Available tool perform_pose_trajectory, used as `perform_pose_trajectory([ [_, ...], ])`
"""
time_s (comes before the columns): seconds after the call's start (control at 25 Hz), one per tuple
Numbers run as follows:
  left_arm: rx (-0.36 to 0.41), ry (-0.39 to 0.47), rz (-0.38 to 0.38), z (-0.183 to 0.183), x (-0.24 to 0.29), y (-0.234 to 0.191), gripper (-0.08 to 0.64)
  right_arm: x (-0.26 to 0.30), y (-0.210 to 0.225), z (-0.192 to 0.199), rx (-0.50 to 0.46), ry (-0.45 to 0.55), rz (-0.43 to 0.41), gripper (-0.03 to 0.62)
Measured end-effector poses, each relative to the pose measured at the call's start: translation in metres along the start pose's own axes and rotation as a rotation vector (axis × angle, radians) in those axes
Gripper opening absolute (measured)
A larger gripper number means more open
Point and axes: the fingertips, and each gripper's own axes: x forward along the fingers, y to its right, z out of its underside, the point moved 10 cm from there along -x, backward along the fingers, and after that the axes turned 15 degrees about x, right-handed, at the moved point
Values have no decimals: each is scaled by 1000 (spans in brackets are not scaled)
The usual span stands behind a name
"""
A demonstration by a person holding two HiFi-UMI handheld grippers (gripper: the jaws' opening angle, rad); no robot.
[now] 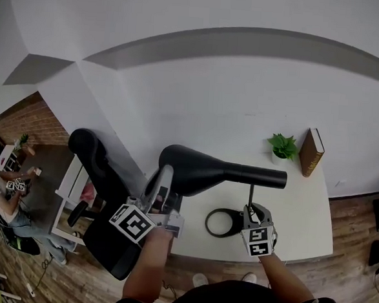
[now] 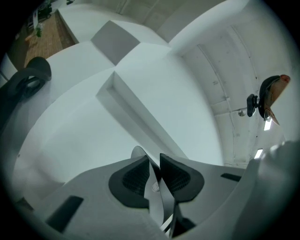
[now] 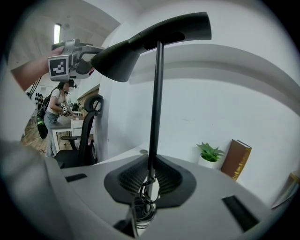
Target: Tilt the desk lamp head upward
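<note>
Left gripper [image 2: 154, 165] nips lamp head [image 1: 201, 170] by its thin rim, likely light, stiff, slippery; right gripper [image 3: 150, 165] clamps the slim stem [image 3: 157, 103].

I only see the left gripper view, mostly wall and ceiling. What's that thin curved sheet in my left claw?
Observer: The wide rim of the black lamp head; the left claw is clamped on it.
Operator: Where's the right claw?
Observer: The right claw is clamped low on the lamp's stem.
Operator: Anything else on the desk?
Observer: A potted plant and a brown book, at its far right corner, apart from the lamp.
</note>
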Motion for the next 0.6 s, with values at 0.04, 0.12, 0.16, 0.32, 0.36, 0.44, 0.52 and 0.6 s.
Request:
perform_pose_trajectory([
  [0.04,21,-1,9,-4,3,2,61,-1,1,0,-3,-4,0,38],
  [0.12,67,-4,23,-13,8,7,61,0,1,-2,-10,-8,-6,38],
  [0.16,91,-3,28,-18,10,9,63,1,1,-2,-12,-9,-9,38],
  [0.32,166,3,42,-33,19,20,63,1,-2,-3,-13,-12,-3,38],
  [0.36,182,4,44,-36,21,22,63,1,-3,-3,-19,-12,0,38],
  [0.44,214,5,45,-43,25,27,63,2,-4,-3,-45,-11,4,40],
  [0.52,250,7,51,-48,29,33,63,2,-4,-4,-73,-9,5,41],
  [0.6,290,9,63,-54,33,41,63,1,-4,-4,-88,-9,10,41],
])
